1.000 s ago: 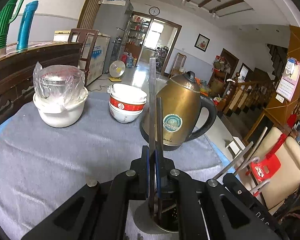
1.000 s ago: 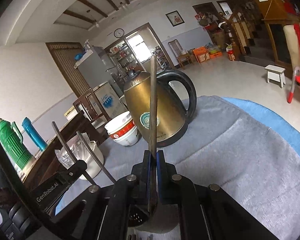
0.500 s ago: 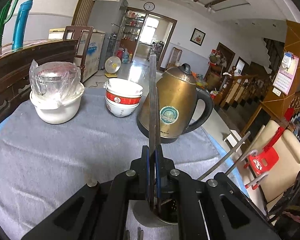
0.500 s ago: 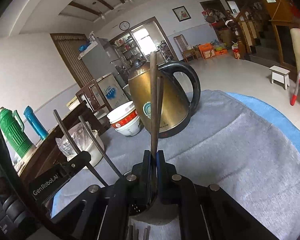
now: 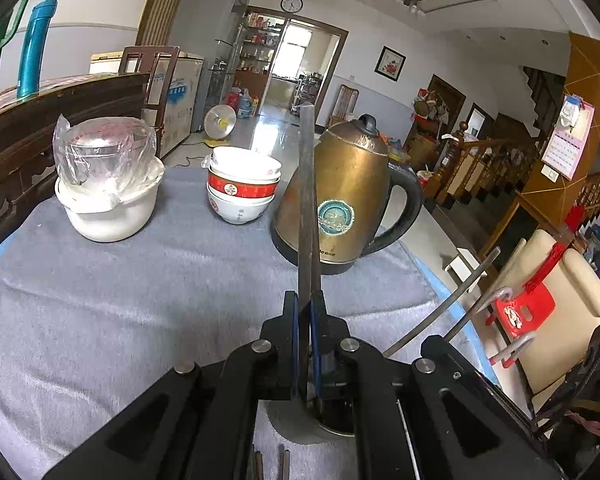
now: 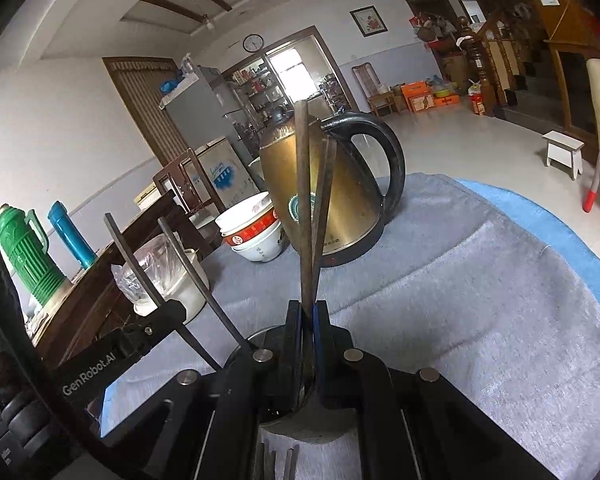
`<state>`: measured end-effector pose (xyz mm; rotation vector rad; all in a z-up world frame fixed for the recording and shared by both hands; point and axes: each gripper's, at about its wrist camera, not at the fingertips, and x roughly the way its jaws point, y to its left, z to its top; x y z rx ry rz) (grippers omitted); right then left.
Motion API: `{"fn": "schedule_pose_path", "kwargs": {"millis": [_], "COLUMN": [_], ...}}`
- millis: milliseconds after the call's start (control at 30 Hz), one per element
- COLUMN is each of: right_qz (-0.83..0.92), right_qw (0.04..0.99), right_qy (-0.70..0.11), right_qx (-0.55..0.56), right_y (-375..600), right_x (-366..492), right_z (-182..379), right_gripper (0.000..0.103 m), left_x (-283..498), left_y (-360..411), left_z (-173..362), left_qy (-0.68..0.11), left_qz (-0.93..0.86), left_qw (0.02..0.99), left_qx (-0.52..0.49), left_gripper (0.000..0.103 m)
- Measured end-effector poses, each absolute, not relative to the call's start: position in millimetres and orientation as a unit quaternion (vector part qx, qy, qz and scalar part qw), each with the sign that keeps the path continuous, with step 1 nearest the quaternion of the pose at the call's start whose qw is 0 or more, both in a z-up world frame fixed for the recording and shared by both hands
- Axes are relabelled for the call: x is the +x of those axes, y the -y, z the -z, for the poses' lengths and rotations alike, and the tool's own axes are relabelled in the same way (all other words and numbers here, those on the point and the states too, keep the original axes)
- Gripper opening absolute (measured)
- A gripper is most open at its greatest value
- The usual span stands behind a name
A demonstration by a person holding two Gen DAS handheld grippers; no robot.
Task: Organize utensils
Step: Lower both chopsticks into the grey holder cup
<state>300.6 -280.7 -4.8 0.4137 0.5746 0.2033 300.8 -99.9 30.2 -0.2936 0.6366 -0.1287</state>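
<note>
Grey cloth [image 5: 120,300]: far side, brass kettle [image 5: 340,196], stacked bowls [image 5: 242,188], white pot [image 5: 108,200] at left. Near edge, metal holder [image 6: 300,424]. Left gripper [image 5: 305,320] clamped on chopsticks [image 5: 307,208]; right gripper [image 6: 307,320] clamped on its own chopstick pair [image 6: 308,208], lower ends over holder.

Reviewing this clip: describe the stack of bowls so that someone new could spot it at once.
On the round table under a grey cloth, find the tall brass-coloured electric kettle with a black handle. The stacked white porcelain bowls with a red patterned band stand just left of it; the other white pot carries a plastic-wrapped lid.
</note>
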Motion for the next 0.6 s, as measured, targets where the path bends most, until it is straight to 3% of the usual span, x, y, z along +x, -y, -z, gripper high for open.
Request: {"fn": "schedule_pose_path", "kwargs": {"millis": [600], "right_qz": [-0.095], "right_qw": [0.93], "right_qy": [-0.298], "right_qx": [0.193], "right_y": [279.5], "right_x": [302.3], "right_z": [6.1], "right_gripper": [0.009], "left_x": [299.6], "left_y": [102.3], "left_z": [-27.5], "left_qy": [-0.337], "left_qz": [0.072], "left_qw": [0.928], "left_qx": [-0.139], "left_gripper": [0.006]}}
